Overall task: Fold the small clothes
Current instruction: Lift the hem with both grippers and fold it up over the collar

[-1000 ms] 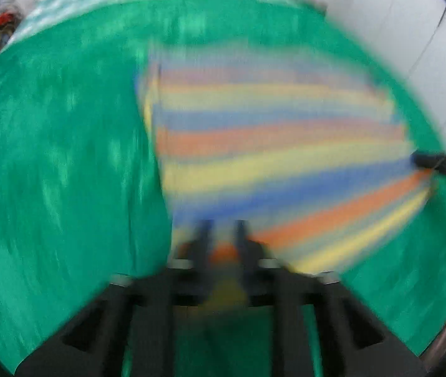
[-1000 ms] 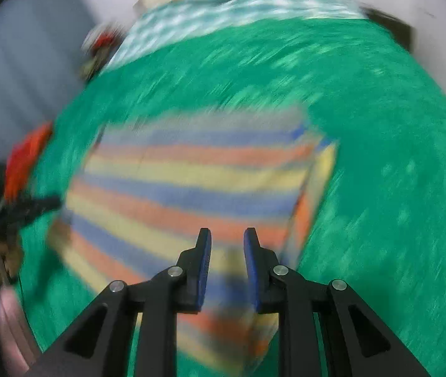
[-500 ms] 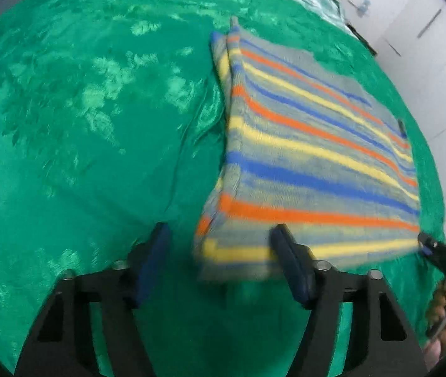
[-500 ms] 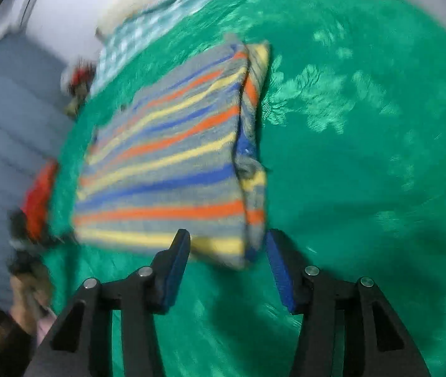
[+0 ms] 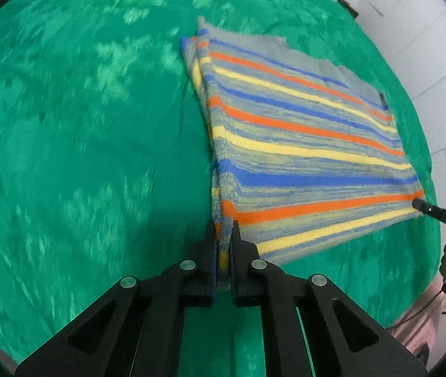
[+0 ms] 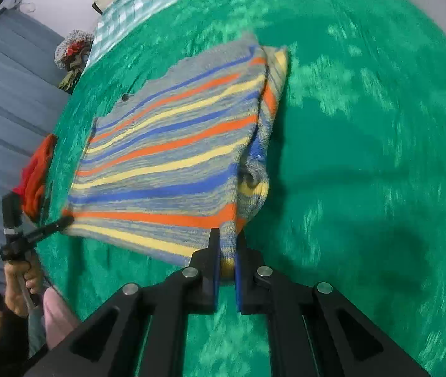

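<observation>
No readable writing is seen anywhere; a small dark tag (image 5: 381, 96) is sewn at the far edge of the striped sweater (image 5: 301, 144), but whether it bears lettering cannot be told. The sweater, knitted in grey with orange, yellow and blue stripes, is laid folded on a bed covered by a green patterned bedspread (image 5: 81, 157), its far part resting on the cover and its near edge raised off it.

The left hand-held gripper (image 5: 223, 245) is closed down to a narrow gap, and the near left corner of the sweater is pinched between its fingers. The right hand-held gripper (image 6: 227, 248) is likewise nearly closed, with the near right corner of the sweater clamped between its fingers; a bunched sleeve or cuff (image 6: 252, 185) is seen just beyond it at the garment's right side. Each gripper is also caught at the edge of the other's view, held in a hand.

Beyond the green cover, a light green checked cloth (image 6: 135, 9) is spread at the head of the bed. A red garment (image 6: 36, 176) is lain at the bed's left edge, and a heap of mixed items (image 6: 73, 53) is piled further up that side against a grey panelled wall (image 6: 3, 94). White cupboard doors (image 5: 427, 40) are seen to the right.
</observation>
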`<state>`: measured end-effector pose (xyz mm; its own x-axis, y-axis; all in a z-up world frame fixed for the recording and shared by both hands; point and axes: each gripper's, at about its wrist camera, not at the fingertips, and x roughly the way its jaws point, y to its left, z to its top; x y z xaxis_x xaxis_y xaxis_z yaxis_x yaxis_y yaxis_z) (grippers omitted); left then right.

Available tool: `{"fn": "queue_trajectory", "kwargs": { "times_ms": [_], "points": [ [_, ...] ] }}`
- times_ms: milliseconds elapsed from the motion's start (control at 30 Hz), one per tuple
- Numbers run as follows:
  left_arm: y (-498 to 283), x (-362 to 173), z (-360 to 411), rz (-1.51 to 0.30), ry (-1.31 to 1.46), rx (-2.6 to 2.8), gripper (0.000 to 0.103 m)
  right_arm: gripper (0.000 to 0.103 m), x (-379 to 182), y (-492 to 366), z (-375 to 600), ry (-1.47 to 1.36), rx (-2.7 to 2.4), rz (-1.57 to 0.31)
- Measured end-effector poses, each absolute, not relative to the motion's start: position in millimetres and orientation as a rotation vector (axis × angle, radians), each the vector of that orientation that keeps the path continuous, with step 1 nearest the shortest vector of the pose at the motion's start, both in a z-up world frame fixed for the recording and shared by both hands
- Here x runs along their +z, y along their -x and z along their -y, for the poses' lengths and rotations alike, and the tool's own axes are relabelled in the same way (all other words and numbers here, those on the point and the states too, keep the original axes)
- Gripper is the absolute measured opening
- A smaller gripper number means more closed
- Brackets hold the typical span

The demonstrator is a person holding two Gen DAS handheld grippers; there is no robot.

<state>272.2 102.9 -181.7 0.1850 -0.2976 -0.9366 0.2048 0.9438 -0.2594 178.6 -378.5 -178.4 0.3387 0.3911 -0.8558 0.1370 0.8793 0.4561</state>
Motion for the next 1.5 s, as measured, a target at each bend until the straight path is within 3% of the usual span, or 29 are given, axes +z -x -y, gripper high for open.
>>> {"fn": "queue_trajectory", "kwargs": {
  "times_ms": [133,200,267,300,333,500,567,733,800,833,867,933,1000,1033,1067,1300,1433,1500],
  "points": [
    [-262,-206,-104,-1.358,0.037,-0.319,0.005,0.007,-203,-158,370,-0.49,0.168,-1.306],
    [-263,-201,-101,-1.336,0.011,-0.294,0.014,0.007,-214,-151,364,-0.468,0.158,-1.304],
    [-257,-187,-112,-1.307,-0.039,-0.221,0.048,0.013,-209,-149,367,-0.463,0.131,-1.281],
    [-256,-178,-118,-1.276,-0.046,-0.185,0.052,0.018,-207,-148,368,-0.462,0.119,-1.276],
    [-257,-166,-123,-1.227,-0.056,-0.146,0.052,0.028,-200,-145,372,-0.448,0.096,-1.263],
    [-296,-127,-90,-1.044,0.004,-0.241,0.055,0.029,-146,-161,370,-0.245,0.048,-1.108],
    [-318,-133,-61,-1.032,0.006,-0.316,0.064,0.029,-127,-187,357,-0.203,0.113,-1.045],
    [-385,-178,-16,-1.035,-0.008,-0.272,0.064,0.029,-134,-271,316,-0.151,0.246,-0.987],
    [-400,-196,-34,-1.048,-0.004,-0.173,0.055,0.029,-151,-295,315,-0.125,0.237,-0.991],
    [-408,-203,-41,-1.04,0.022,-0.127,0.041,0.028,-166,-308,317,-0.097,0.194,-1.013],
    [-411,-206,-53,-1.015,0.059,-0.093,0.041,0.024,-181,-317,322,-0.073,0.14,-1.049],
    [-414,-202,-57,-1.001,0.057,-0.082,0.043,0.02,-209,-323,347,-0.062,0.035,-1.072],
    [-410,-195,-55,-0.998,-0.015,-0.077,0.061,0.02,-207,-318,359,-0.104,0.048,-1.047],
    [-405,-190,-57,-0.988,-0.025,-0.08,0.063,0.021,-204,-316,360,-0.103,0.04,-1.045],
    [-397,-183,-60,-0.975,-0.03,-0.09,0.064,0.025,-197,-311,359,-0.095,0.031,-1.039],
    [-296,-159,-59,-0.924,-0.048,-0.281,0.07,0.025,-145,-230,327,-0.082,0.183,-0.978],
    [-257,-201,-57,-1.059,-0.133,-0.254,0.062,0.025,-168,-179,304,-0.095,0.249,-1.053],
    [-236,-207,-72,-1.056,-0.132,-0.224,0.063,0.021,-192,-156,307,-0.084,0.194,-1.121]
  ]
}}
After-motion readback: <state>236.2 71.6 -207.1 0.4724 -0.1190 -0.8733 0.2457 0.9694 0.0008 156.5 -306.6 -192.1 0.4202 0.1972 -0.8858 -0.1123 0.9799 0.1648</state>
